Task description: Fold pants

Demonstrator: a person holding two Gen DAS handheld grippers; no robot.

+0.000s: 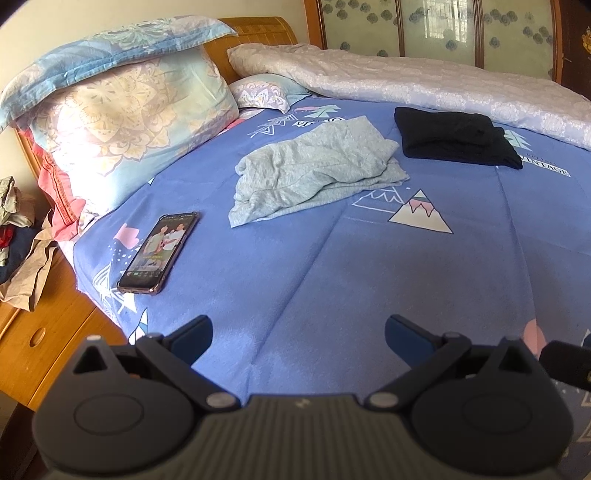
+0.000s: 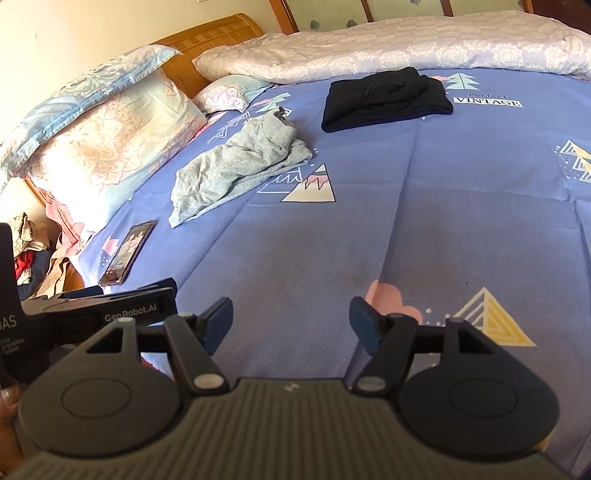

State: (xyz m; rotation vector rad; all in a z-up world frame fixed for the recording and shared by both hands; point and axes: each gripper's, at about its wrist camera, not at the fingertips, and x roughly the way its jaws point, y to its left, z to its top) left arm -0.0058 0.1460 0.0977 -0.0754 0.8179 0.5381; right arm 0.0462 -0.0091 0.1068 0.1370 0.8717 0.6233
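— Where are your grippers?

— My left gripper (image 1: 298, 334) hangs over the near part of the blue sheet (image 1: 332, 280), jaws spread wide, nothing between them. My right gripper (image 2: 291, 322) is the same: wide apart, empty, over bare sheet. In the right view the left gripper's body shows just beside it, on its left.

— And the pants?

— The grey pants (image 1: 314, 170) lie crumpled on the sheet, well ahead of both grippers, touching neither. Take them as the landmark: the black folded pants (image 1: 456, 138) sit beyond them to the right, a little apart. The phone (image 1: 159, 254) lies nearer me and to their left, screen lit, at the sheet's edge.

— What else?

— Left of the grey pants, two pillows (image 1: 122, 122) are stacked against the headboard (image 1: 258, 33). Behind them a pale quilt (image 1: 424, 88) runs along the far side.
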